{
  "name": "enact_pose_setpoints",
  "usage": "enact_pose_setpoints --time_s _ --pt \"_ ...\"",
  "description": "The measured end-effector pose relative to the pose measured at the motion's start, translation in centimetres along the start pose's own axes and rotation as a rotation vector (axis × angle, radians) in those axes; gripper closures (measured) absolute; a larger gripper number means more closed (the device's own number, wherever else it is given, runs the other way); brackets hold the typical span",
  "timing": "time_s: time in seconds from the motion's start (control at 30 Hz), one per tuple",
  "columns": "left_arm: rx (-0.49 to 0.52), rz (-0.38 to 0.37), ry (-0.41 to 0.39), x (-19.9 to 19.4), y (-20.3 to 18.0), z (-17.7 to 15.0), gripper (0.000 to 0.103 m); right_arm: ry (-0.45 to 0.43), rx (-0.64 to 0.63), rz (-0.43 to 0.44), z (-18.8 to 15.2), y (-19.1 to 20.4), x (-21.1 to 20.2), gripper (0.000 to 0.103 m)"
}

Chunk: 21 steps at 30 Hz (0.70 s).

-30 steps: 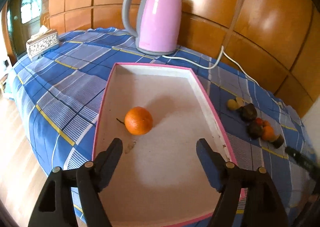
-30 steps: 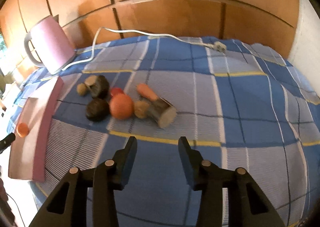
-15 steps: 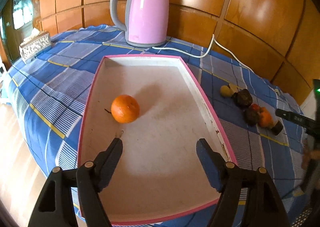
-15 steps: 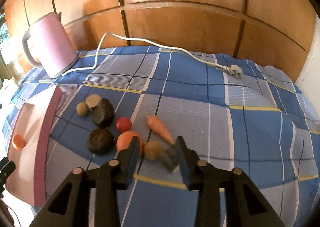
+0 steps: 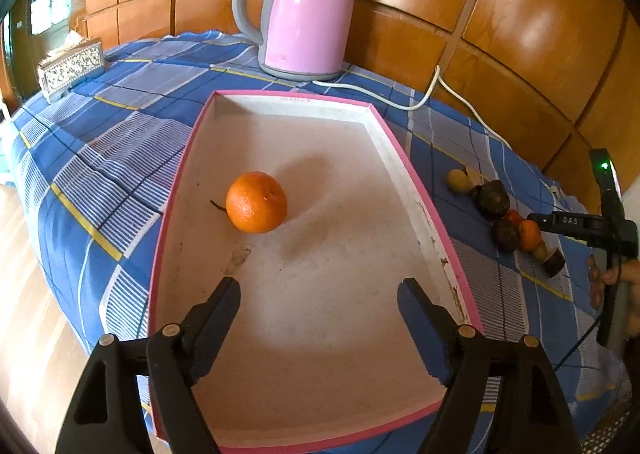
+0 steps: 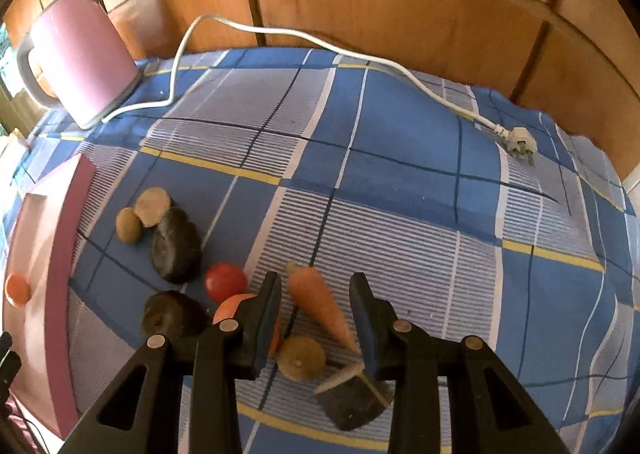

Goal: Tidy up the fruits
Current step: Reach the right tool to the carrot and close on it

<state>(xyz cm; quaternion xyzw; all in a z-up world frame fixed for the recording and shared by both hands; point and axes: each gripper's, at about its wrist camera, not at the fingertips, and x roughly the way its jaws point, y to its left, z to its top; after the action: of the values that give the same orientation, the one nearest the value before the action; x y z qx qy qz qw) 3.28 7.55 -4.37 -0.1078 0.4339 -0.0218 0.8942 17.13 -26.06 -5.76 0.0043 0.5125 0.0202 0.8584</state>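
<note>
An orange (image 5: 257,201) lies in the pink-rimmed tray (image 5: 416,190). My left gripper (image 5: 319,296) is open and empty above the tray's near half. A pile of produce lies on the cloth right of the tray: a carrot (image 6: 319,304), a red tomato (image 6: 225,281), an orange fruit (image 6: 230,306), two dark avocados (image 6: 176,244), small tan fruits (image 6: 301,358) and a dark cut piece (image 6: 352,400). My right gripper (image 6: 315,294) is open, its fingers on either side of the carrot, just above the pile. The right gripper also shows in the left wrist view (image 5: 560,224).
A pink kettle (image 5: 304,10) stands behind the tray; its white cord and plug (image 6: 518,140) trail across the blue checked cloth. A tissue box (image 5: 70,64) sits far left. Wood panelling backs the table, whose edge drops to the floor at left.
My right gripper has moved forward and down over the pile, so its fingers now straddle the carrot. The left gripper has held over the tray with small shifts.
</note>
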Motion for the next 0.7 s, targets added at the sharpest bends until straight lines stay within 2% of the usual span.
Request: enact_pose_setpoints --time_s 0.27,0.4,0.63,0.67,0.7 --pt "-0.01 0.001 0.0 0.1 -0.1 0.1 0.021 0.088 -0.012 0.059 -0.1 -1.5 0.6 0.067" --pt "-0.013 0.008 -0.008 0.0 -0.1 0.1 0.017 0.09 0.043 0.096 -0.2 -2.4 1.0 0.067" --pt "-0.037 0.018 -0.006 -0.1 0.5 0.1 0.017 0.099 0.082 0.127 0.7 -2.5 1.9 0.068" --pt "-0.034 0.023 -0.011 -0.2 0.5 0.1 0.017 0.103 0.083 0.132 0.8 -2.5 1.9 0.069" --pt "-0.031 0.027 -0.015 -0.2 0.4 0.1 0.017 0.104 0.078 0.132 0.8 -2.4 1.9 0.074"
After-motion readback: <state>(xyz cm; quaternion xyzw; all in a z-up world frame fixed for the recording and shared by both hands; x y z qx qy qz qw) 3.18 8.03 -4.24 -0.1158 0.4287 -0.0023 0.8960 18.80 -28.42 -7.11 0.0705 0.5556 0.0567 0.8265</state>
